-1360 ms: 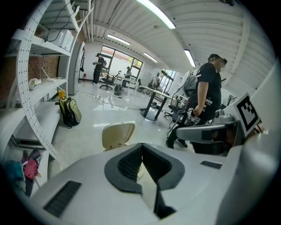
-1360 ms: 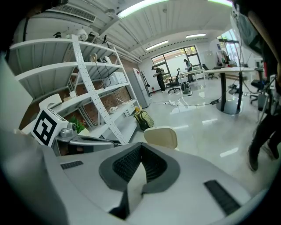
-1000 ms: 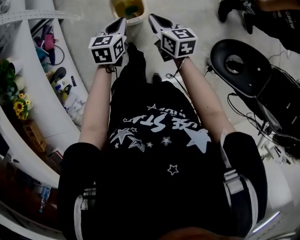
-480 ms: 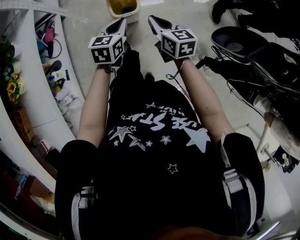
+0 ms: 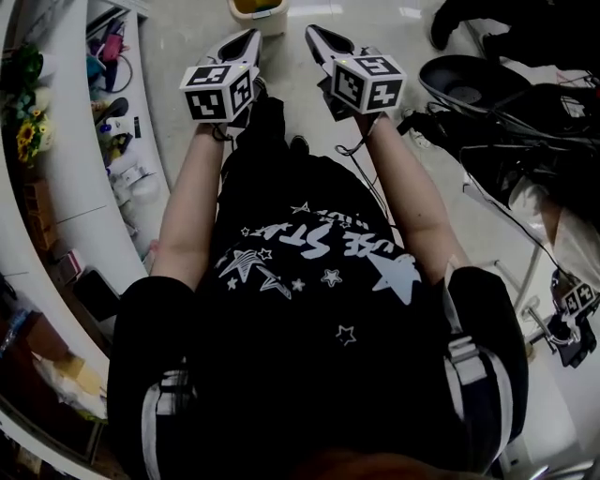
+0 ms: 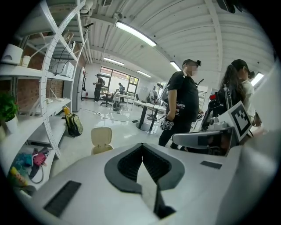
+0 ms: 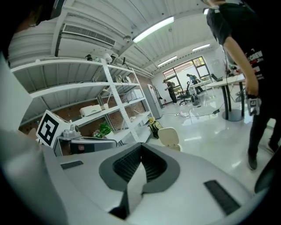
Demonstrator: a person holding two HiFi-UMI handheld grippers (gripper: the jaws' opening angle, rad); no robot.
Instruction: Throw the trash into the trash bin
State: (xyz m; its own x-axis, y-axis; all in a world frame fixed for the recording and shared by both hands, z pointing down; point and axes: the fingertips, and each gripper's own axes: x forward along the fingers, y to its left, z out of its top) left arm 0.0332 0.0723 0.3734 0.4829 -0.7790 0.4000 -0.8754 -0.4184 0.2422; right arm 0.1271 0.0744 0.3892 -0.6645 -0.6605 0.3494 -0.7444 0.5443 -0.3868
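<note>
While I hold both arms out ahead, the left tongs [image 6: 142, 146] are shut tip to tip, pad against pad, and the right tongs [image 7: 141, 147] are closed the same way. Ahead of their tips, the cream trash bin [image 5: 258, 9] stands on the floor [image 5: 187, 28], cut off by the head view's top edge. In both gripper views the tongs' own bodies hide its lower part. Inside it I make out only a yellowish patch.
</note>
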